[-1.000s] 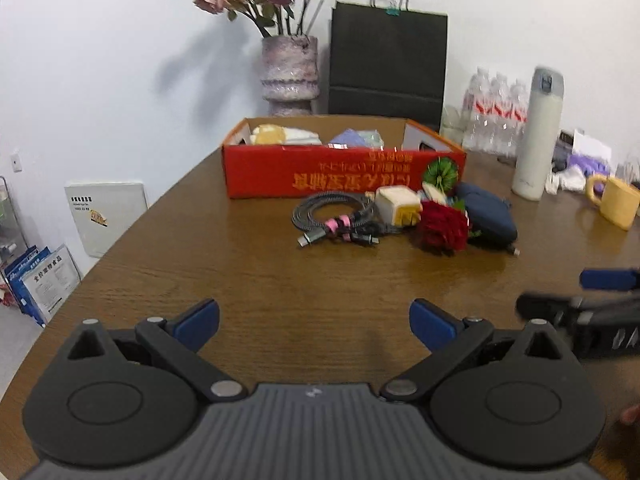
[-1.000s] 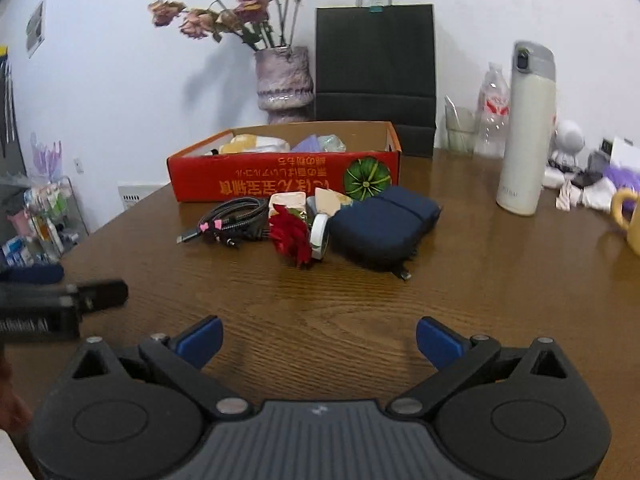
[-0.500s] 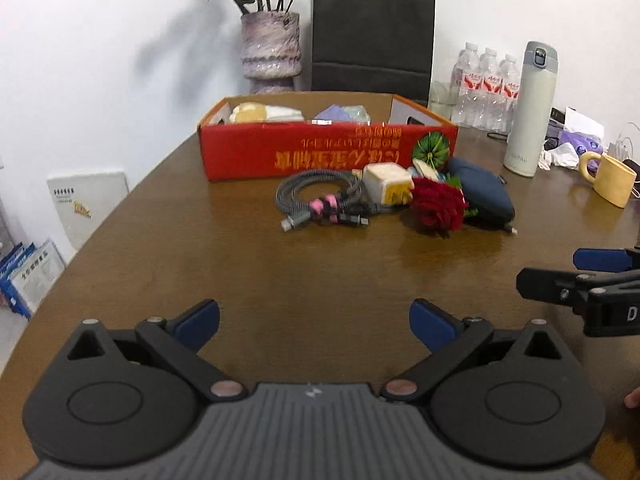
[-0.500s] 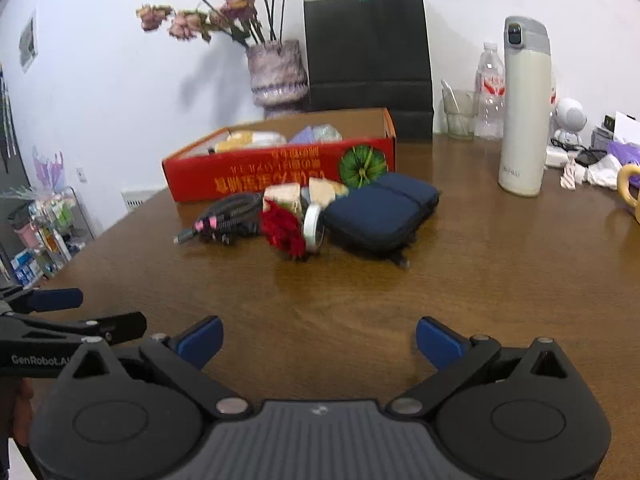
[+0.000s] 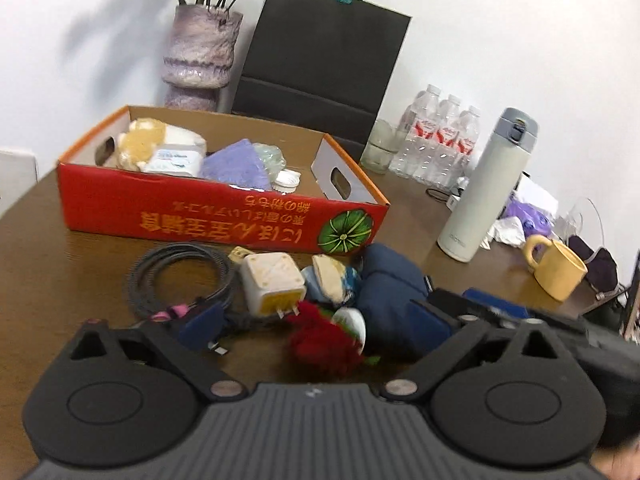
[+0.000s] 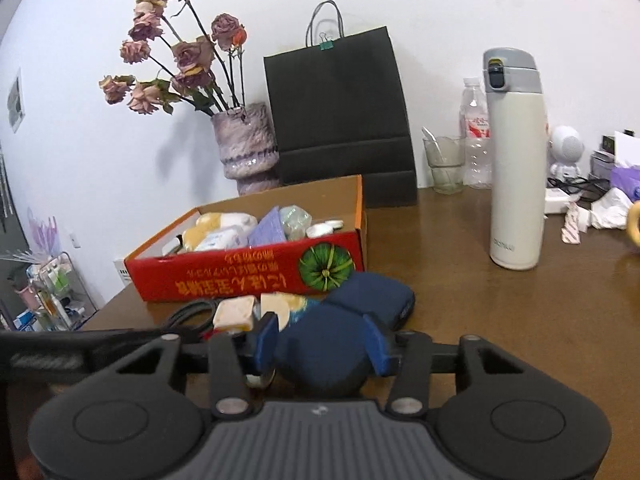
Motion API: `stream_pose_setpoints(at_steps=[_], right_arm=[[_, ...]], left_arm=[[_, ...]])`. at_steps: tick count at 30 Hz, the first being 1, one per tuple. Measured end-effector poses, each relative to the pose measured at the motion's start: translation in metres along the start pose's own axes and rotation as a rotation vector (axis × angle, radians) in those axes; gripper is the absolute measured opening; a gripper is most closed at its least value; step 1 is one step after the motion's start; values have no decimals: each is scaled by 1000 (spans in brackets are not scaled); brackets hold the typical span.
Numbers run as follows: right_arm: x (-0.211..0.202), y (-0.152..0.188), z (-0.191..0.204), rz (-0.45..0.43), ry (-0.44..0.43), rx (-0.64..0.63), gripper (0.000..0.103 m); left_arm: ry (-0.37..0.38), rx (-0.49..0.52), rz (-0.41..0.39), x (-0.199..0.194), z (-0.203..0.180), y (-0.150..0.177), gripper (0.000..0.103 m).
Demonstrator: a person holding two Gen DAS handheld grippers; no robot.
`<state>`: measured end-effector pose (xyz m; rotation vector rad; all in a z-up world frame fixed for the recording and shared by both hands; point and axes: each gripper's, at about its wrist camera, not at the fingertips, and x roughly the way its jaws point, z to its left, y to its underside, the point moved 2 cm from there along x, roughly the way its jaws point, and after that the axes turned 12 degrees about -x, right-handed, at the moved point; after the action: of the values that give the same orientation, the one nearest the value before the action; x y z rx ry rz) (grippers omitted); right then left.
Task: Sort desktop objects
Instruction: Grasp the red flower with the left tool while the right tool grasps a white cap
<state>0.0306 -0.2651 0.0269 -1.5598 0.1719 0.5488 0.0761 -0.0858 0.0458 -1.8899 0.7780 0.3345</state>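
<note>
A red cardboard box [image 5: 224, 216] with several items in it stands on the brown table; it also shows in the right wrist view [image 6: 248, 276]. In front of it lie a coiled cable [image 5: 180, 280], a white charger [image 5: 272, 286], a red flower [image 5: 324, 344] and a navy pouch [image 5: 392, 292]. My left gripper [image 5: 316, 324] is open, its jaws wide around the red flower and charger. My right gripper [image 6: 322, 346] is shut on the near end of the navy pouch [image 6: 324, 344], blue pads pressed on both sides.
A white thermos [image 6: 516, 160] stands right of the box. A yellow mug [image 5: 558, 270], water bottles [image 5: 440, 140], a glass [image 6: 444, 164] and crumpled paper [image 6: 608, 208] are at the far right. A vase of dried roses [image 6: 248, 148] and a black paper bag [image 6: 340, 116] stand behind the box.
Both grippers moved forward to the pile in front of the box. The right gripper narrowed from wide open and closed on the navy pouch. The left stayed open.
</note>
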Motion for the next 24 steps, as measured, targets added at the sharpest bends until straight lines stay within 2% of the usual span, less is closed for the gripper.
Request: stream_pose_setpoints(at_steps=[2, 3, 5, 7, 8, 10, 15, 18, 20, 22, 24], right_arm=[[4, 3, -1, 2, -9, 2, 39], [7, 5, -2, 11, -21, 3, 39], [10, 9, -1, 20, -63, 6, 39], [11, 11, 5, 19, -93, -11, 39], [12, 11, 8, 21, -106, -21, 39], [14, 11, 17, 32, -133, -42, 39], [21, 15, 47, 77, -226, -128, 40], [32, 19, 55, 112, -233, -92, 39], [36, 21, 56, 117, -227, -57, 35], [37, 21, 59, 123, -172, -65, 12], [41, 23, 59, 150, -126, -57, 11]], left_arm=[[-12, 7, 27, 11, 1, 4, 50], [-20, 13, 59, 17, 4, 7, 43], [7, 2, 64, 14, 11, 11, 26], [17, 12, 62, 7, 17, 13, 23], [17, 14, 54, 2, 19, 14, 18], [35, 22, 33, -11, 24, 17, 13], [13, 57, 26, -34, 36, 30, 11], [-6, 63, 18, -38, 41, 35, 8], [-44, 67, 16, -36, 44, 36, 6], [-90, 64, 34, -31, 48, 38, 7], [-85, 61, 55, -33, 49, 38, 7]])
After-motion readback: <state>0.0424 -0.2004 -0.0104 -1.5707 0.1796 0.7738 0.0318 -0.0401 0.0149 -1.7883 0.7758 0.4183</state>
